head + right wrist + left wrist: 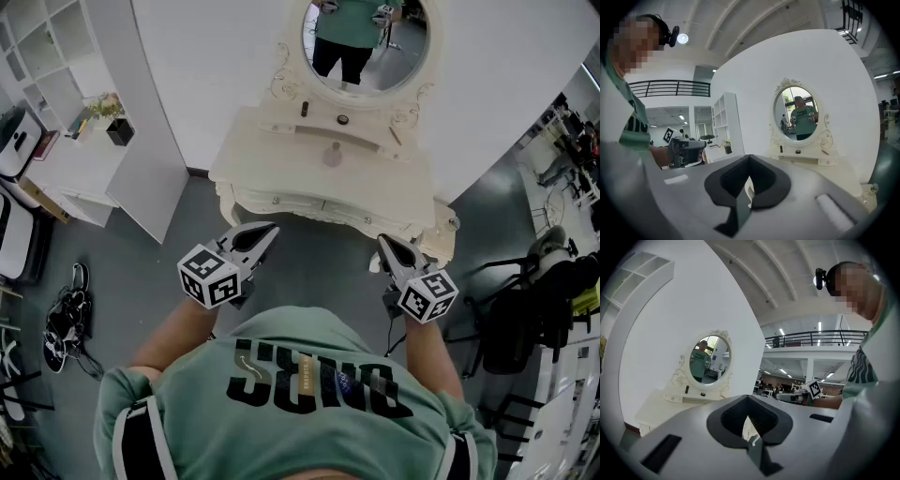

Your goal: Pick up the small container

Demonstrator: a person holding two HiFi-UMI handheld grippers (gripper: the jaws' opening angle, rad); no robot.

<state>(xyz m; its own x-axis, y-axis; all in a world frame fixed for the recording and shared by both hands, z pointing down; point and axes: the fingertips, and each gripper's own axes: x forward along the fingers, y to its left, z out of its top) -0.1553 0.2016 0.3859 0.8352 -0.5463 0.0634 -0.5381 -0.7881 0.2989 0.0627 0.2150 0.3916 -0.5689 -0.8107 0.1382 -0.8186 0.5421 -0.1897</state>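
cream dressing table [281, 178] with an oval mirror [366, 37] stands ahead of both tongs. the small container [343, 119], dark and round, sits on the little shelf under the mirror, well beyond the tips and nearer the right one. left gripper [272, 228] and right gripper [382, 240] are both pinched closed on nothing

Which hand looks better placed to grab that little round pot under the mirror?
Probably the right. The right gripper sits slightly nearer the small round pot than the left gripper; both are shut, empty.
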